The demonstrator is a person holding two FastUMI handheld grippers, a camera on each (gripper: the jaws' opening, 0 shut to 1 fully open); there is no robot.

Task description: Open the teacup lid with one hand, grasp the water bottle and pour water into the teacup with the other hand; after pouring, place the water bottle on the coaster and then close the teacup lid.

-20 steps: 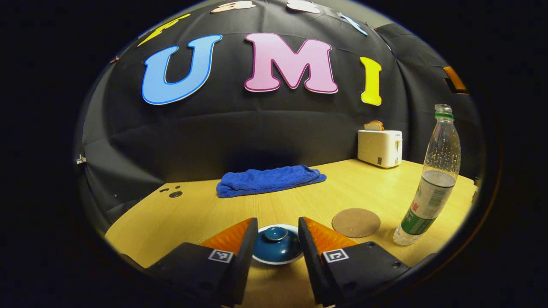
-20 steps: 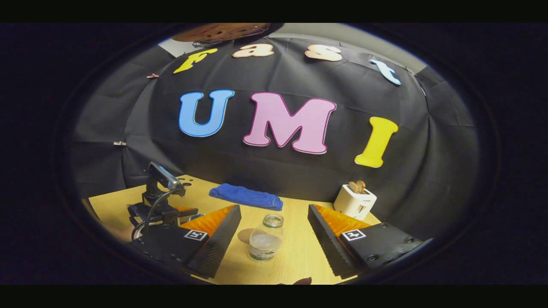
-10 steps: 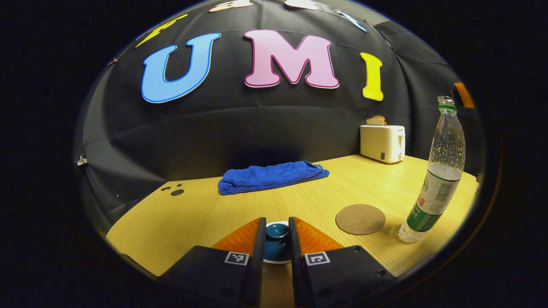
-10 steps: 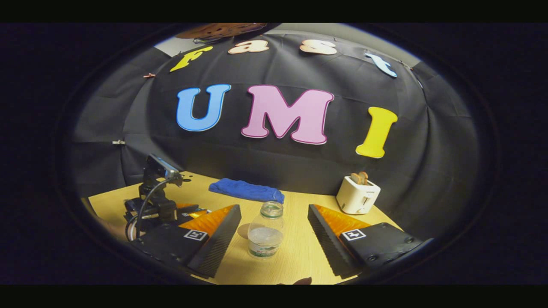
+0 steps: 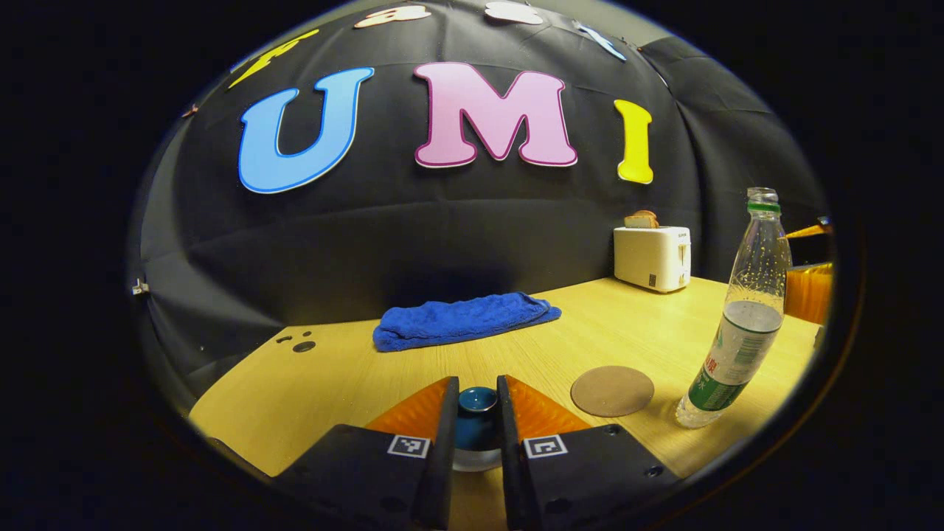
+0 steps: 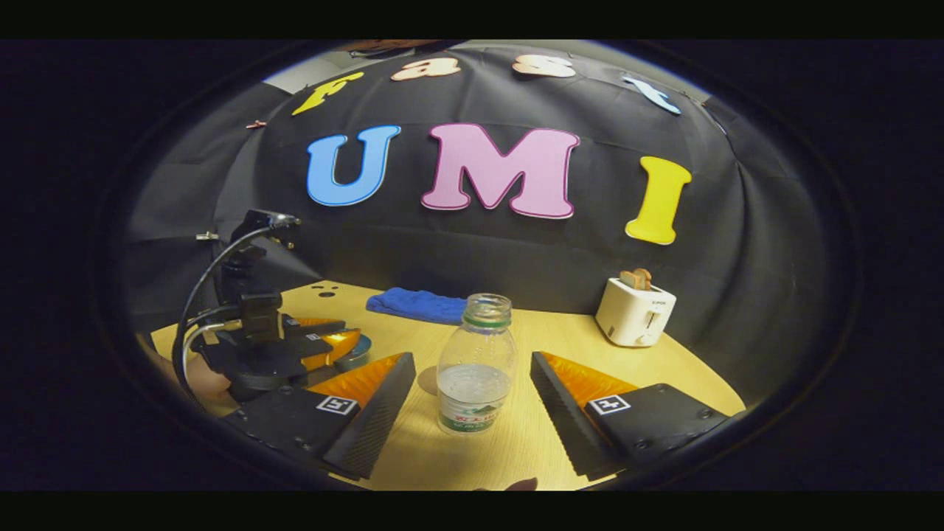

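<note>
Now the left gripper [image 5: 476, 413] is pinching the knob of the teacup lid [image 5: 477, 399] at the near edge of the worktop [image 5: 516, 346], so the lid-opening step looks to be in hand; whether the lid is clear of the cup I cannot tell. The right gripper [image 6: 472, 394] is spread wide with the uncapped bottle [image 6: 476, 372] standing between its fingers, untouched. Next it would need to close on the bottle's body and lift, while the lid is held aside; the coaster [image 5: 612, 391] waits just left of the bottle.
</note>
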